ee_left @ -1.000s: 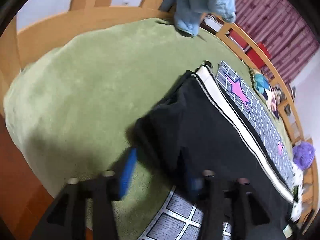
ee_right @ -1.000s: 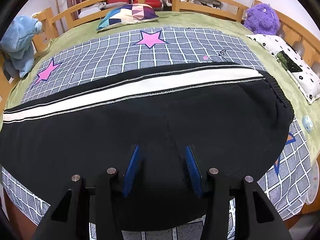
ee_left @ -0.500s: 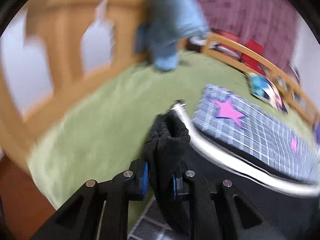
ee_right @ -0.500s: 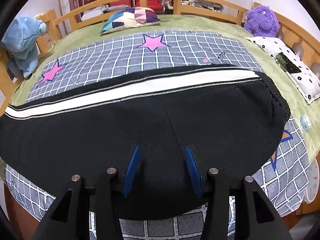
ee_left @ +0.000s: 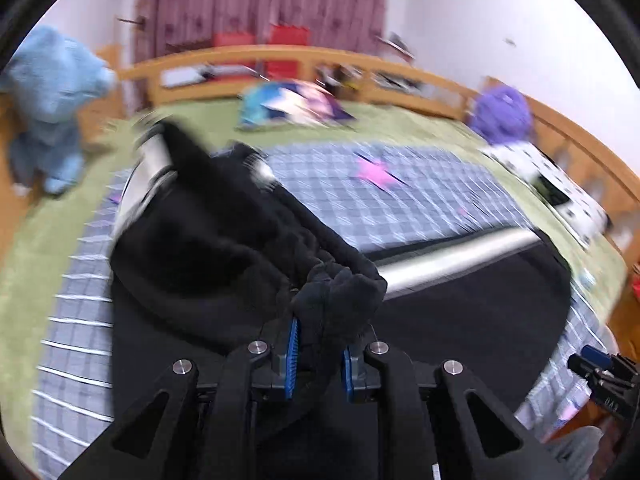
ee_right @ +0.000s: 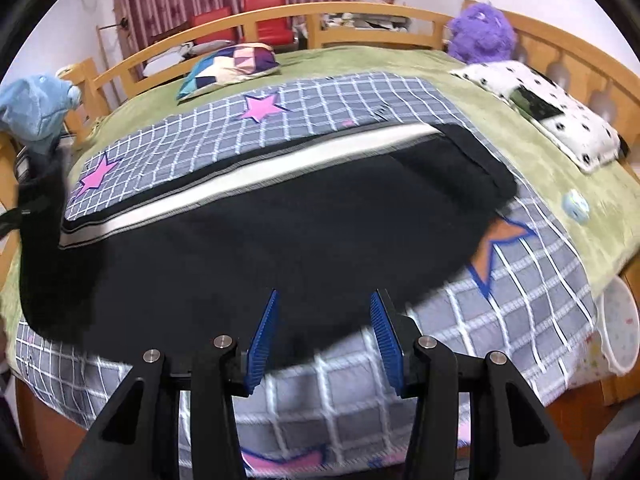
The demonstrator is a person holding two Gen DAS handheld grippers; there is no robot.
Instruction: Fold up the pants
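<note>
Black pants (ee_right: 280, 232) with a white side stripe lie across a grey checked blanket (ee_right: 328, 100) on the bed. My left gripper (ee_left: 319, 354) is shut on a bunched cuff end of the pants (ee_left: 336, 296) and holds it lifted over the pants body, the leg trailing back to the left. In the right wrist view the lifted leg end shows at the far left (ee_right: 40, 200). My right gripper (ee_right: 325, 338) is open and empty at the near edge of the pants, touching nothing. It also shows in the left wrist view at the right edge (ee_left: 604, 364).
A blue plush toy (ee_right: 36, 108) hangs on the wooden bed rail at left. A colourful pillow (ee_right: 232, 64) and a purple plush (ee_right: 482, 32) sit at the back. A spotted pillow (ee_right: 552, 120) lies at right. A white bucket (ee_right: 618, 324) stands beside the bed.
My left gripper closed on the pants leg end, lifted it and swung it right over the pants. My right gripper drew back toward the near edge, still open.
</note>
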